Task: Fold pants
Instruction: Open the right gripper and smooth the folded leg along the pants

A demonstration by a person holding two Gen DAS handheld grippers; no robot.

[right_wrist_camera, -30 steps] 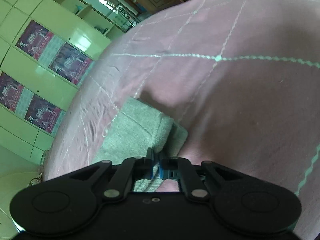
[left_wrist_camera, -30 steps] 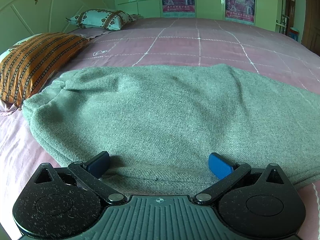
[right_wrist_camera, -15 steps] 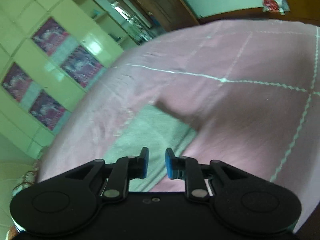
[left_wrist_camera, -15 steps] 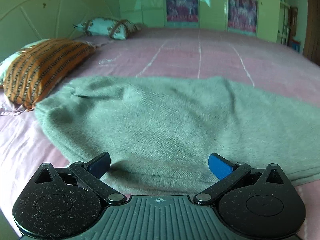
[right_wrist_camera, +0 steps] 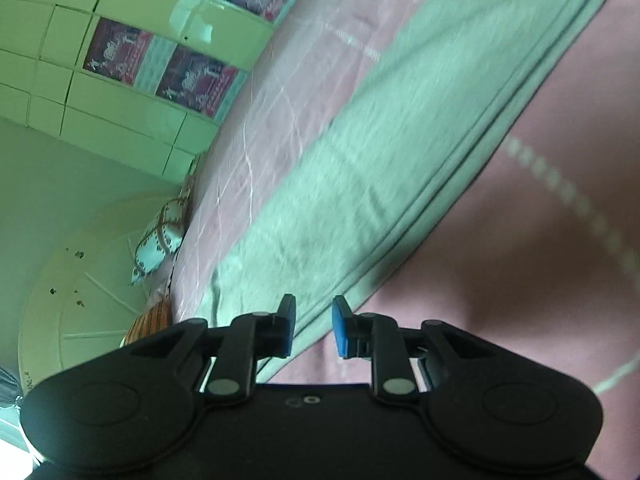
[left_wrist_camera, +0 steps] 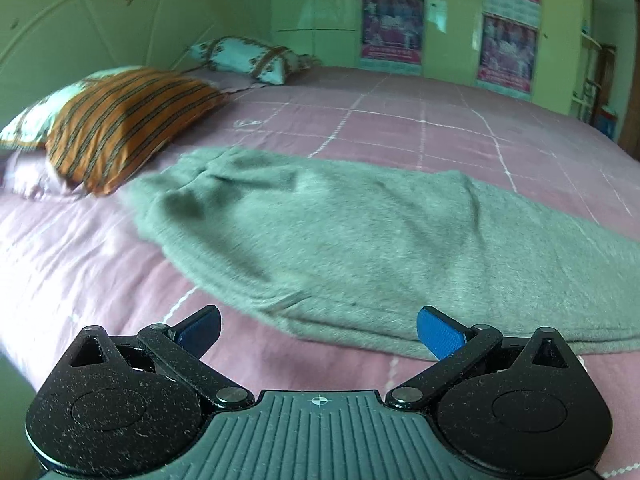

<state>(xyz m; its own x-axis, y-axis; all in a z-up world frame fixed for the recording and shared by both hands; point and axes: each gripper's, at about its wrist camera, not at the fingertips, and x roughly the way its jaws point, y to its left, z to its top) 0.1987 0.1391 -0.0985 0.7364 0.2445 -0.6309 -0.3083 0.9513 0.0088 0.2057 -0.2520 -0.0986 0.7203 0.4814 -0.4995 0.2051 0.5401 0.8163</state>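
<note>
Nearest in the left wrist view, the left gripper (left_wrist_camera: 318,330) has its two blue-padded fingers (left_wrist_camera: 440,338) spread wide, holding nothing, above the pink quilted bedspread with white stitched lines (left_wrist_camera: 80,264). Just beyond the fingertips lies the grey-green knitted pants (left_wrist_camera: 340,232), flat on the bedspread, running from a bunched end at the left toward the right edge of the frame. Its near hem is just ahead of the gripper and not touching either pad.

Past the pants on the left, an orange pillow with dark stripes (left_wrist_camera: 124,120) rests on a pale patterned pillow, close to the garment's bunched end. Farther back sits a white and teal patterned cushion (left_wrist_camera: 248,58) against the cream headboard (left_wrist_camera: 80,36). Behind the bed stand pale green cupboard doors carrying purple posters (left_wrist_camera: 394,28).

The right wrist view is tilted steeply. The right gripper (right_wrist_camera: 314,328) has its fingers parted by a narrow gap, empty, poised over the edge of the pants (right_wrist_camera: 400,140) where cloth meets bedspread (right_wrist_camera: 540,240). Only this view shows the stacked layers along the long edge of the garment, lying as parallel ridges. The left view shows just one smooth top surface. The far end of the garment reaches the top right corner here. The headboard (right_wrist_camera: 80,304), cushion (right_wrist_camera: 156,248) and posters (right_wrist_camera: 192,76) appear at the left, turned sideways.
</note>
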